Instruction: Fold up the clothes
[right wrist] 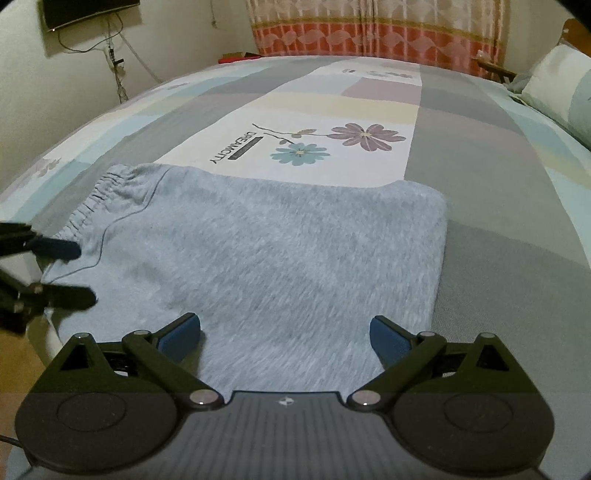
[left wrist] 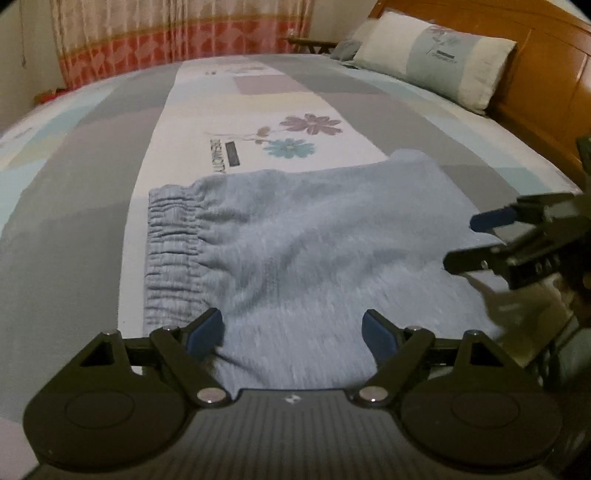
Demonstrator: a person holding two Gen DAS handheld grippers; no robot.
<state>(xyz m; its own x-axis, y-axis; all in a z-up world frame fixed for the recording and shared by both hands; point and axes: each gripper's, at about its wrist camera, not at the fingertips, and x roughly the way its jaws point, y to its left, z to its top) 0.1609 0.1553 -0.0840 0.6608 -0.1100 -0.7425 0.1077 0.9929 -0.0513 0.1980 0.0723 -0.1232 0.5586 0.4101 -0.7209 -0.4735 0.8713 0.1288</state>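
Light grey-blue shorts [left wrist: 303, 251] lie flat on the bed, their gathered elastic waistband [left wrist: 170, 251] to the left and a folded edge on the right. My left gripper [left wrist: 293, 334] hovers open over the near edge of the fabric, just right of the waistband, with nothing between its blue pads. My right gripper [right wrist: 285, 338] is open too, above the near edge towards the shorts' [right wrist: 277, 258] right side. Each gripper shows in the other's view: the right gripper [left wrist: 469, 240] at the right, the left gripper [right wrist: 83, 273] at the left by the waistband [right wrist: 92, 206].
The bed [left wrist: 92, 184] has a grey, pastel and white patchwork sheet with a flower print [left wrist: 295, 136]. A pillow [left wrist: 436, 59] leans on the wooden headboard [left wrist: 546, 85] at the right. A patterned curtain [right wrist: 369, 29] hangs beyond the far edge. A dark screen [right wrist: 85, 11] with cables hangs on the wall.
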